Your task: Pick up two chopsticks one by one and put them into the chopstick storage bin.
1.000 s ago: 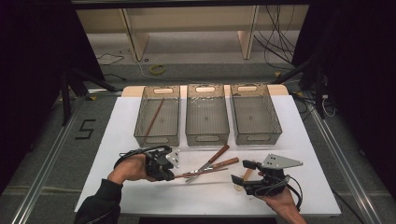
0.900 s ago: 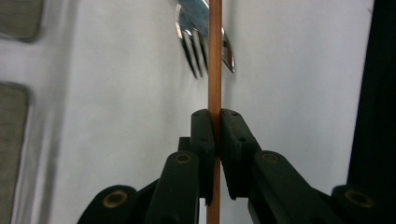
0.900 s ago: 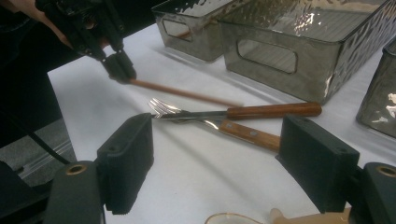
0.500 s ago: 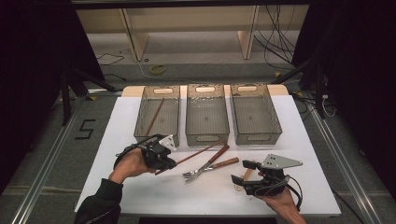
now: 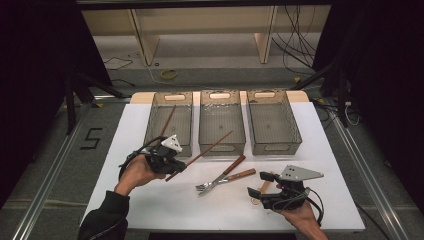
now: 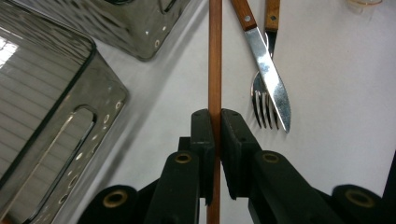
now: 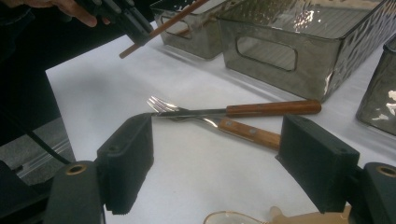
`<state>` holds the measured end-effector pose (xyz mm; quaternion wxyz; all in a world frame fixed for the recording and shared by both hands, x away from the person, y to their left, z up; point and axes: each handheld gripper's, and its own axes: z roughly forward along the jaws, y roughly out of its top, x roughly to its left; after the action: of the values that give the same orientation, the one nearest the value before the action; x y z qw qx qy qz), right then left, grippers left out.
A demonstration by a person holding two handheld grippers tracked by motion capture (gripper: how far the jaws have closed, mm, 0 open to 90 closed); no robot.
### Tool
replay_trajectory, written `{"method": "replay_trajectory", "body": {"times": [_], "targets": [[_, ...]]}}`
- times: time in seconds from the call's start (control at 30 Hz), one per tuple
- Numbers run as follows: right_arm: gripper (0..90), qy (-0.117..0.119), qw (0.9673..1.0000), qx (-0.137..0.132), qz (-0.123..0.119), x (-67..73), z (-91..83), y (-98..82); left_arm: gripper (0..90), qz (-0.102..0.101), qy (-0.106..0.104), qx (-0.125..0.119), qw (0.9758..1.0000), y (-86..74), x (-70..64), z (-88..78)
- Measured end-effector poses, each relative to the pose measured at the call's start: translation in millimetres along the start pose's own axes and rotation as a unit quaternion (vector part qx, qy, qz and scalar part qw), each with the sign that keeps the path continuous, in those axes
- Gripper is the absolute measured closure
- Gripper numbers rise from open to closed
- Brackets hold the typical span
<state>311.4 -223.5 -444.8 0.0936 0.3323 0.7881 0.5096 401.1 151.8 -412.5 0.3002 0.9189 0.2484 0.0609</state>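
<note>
Three clear bins stand in a row at the far side of the white table (image 5: pixel 125 150); the left bin (image 5: pixel 169 125) already holds one chopstick leaning against its wall. Just in front of it, the left gripper (image 5: pixel 170 162) has its jaws pressed together on a second brown chopstick (image 5: pixel 205 150), pinched near one end and raised off the table, its long free end slanting out toward the middle bin (image 5: pixel 222 122). Such an off-centre pinch is a likely source of trouble: the stick may pivot or slide between the pads, or its free end may catch a bin rim and be levered out. At centre lie a fork (image 5: pixel 220 181) and knife (image 5: pixel 226 172), crossed, which a low swing could scatter. At right, the right gripper (image 5: pixel 262 192) rests with jaws spread wide and empty, beside a small wooden-handled utensil (image 5: pixel 263 187).
</note>
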Motion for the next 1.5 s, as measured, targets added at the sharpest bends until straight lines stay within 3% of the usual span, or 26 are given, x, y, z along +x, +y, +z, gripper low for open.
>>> {"method": "replay_trajectory", "body": {"times": [0.5, 0.77, 0.97, 1.13, 1.5], "targets": [[27.3, -0.002, 1.0, -0.001, 0.002, -0.3, 1.1, -0.5, 83.3, -0.031, 0.029, -0.048, 0.998, 8.8, 10.5, -17.0], [27.3, -0.002, 1.0, -0.001, 0.005, -0.6, 0.9, -0.6, 83.4, -0.049, 0.046, -0.06, 0.9959, 18.5, 27.1, -27.1], [27.3, -0.002, 1.0, 0.0, 0.005, -0.6, 1.1, -0.7, 83.4, -0.063, 0.06, -0.074, 0.9935, 24.2, 40.8, -33.6], [27.3, -0.001, 1.0, -0.001, 0.005, -1.0, 1.2, -0.7, 83.4, -0.082, 0.075, -0.086, 0.9901, 26.3, 56.1, -41.8], [27.3, 0.0, 1.0, 0.0, 0.006, -1.2, 1.3, -0.8, 83.3, -0.123, 0.101, -0.088, 0.9834, 26.5, 87.3, -35.8]]}}
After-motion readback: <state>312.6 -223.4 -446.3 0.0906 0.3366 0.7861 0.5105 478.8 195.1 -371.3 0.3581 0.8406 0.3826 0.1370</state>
